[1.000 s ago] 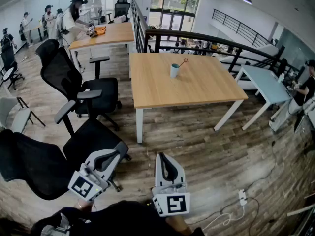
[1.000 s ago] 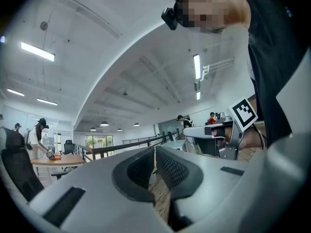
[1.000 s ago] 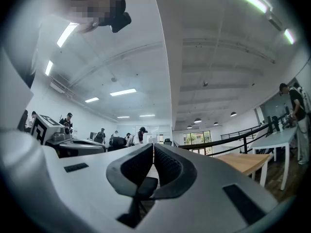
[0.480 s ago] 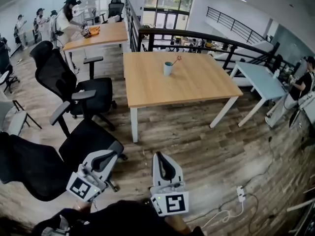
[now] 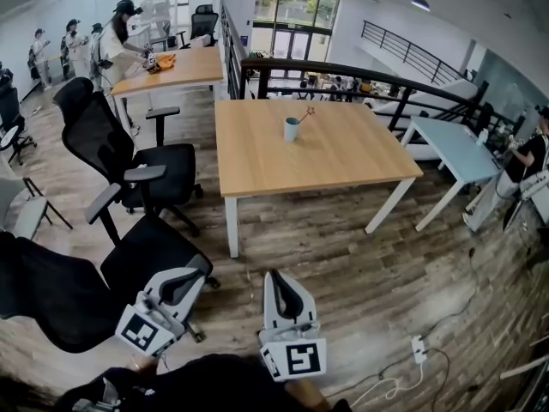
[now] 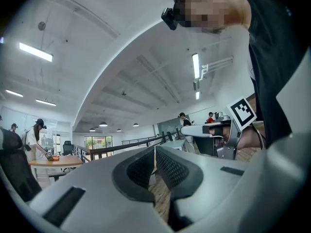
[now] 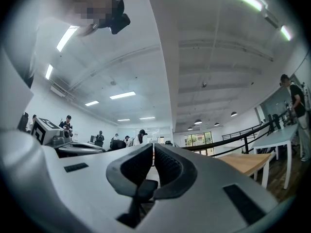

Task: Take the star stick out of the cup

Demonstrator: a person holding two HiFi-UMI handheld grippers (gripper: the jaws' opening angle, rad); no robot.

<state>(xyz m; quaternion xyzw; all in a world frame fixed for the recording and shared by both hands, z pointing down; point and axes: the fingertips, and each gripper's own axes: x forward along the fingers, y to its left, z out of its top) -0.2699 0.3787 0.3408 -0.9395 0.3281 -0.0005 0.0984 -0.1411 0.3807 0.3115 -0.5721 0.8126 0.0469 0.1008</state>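
A light blue cup stands upright on the wooden table, far ahead of me. The star stick leans out of it to the right, its small star at the top. Both grippers hang low near my body, well short of the table and over the wooden floor. My left gripper points up and right, its jaws closed together with nothing between them. My right gripper points straight ahead, also shut and holding nothing.
Two black office chairs stand at the left, close to my left gripper. A second wooden table with people sits at the back left. A pale blue table is on the right, a railing behind. A power strip lies on the floor.
The view has shifted a little: the table and cup now sit slightly lower and further left in the head view. Both grippers stay shut and low.
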